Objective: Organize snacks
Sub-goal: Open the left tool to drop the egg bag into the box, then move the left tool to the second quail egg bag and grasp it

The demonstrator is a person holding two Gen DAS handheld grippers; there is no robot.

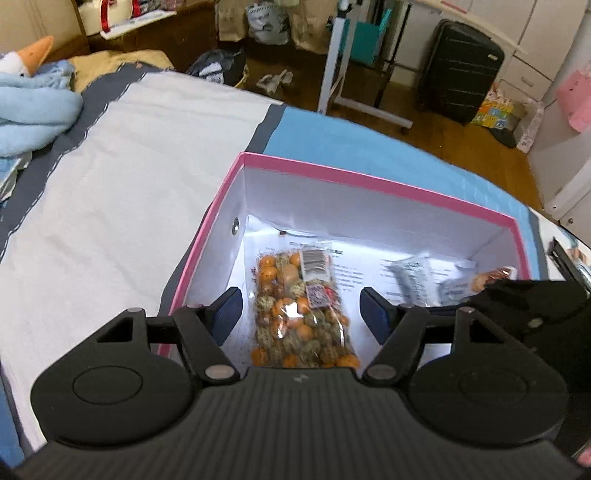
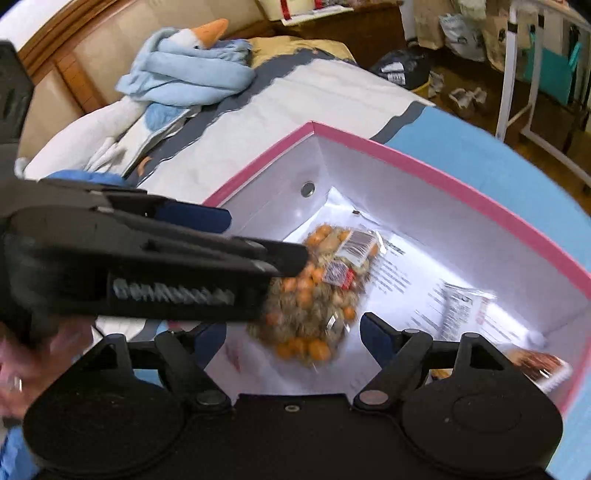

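Both wrist views look down close into the pink-rimmed box [image 1: 369, 181], sharing it.

A goose plush [image 2: 207, 35] wrapped in blue blanket [image 2: 184, 79] lies on the bed [image 1: 122, 177]; a black suitcase [image 1: 460, 70] stands beyond.

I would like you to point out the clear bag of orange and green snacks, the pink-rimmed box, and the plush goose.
Clear bag of orange and green snacks [image 1: 299, 314]: left wrist view, bag's middle.
Pink-rimmed white cardboard box [image 1: 369, 179]: left wrist view, far rim.
Plush goose with orange beak [image 2: 192, 38]: right wrist view, white head.
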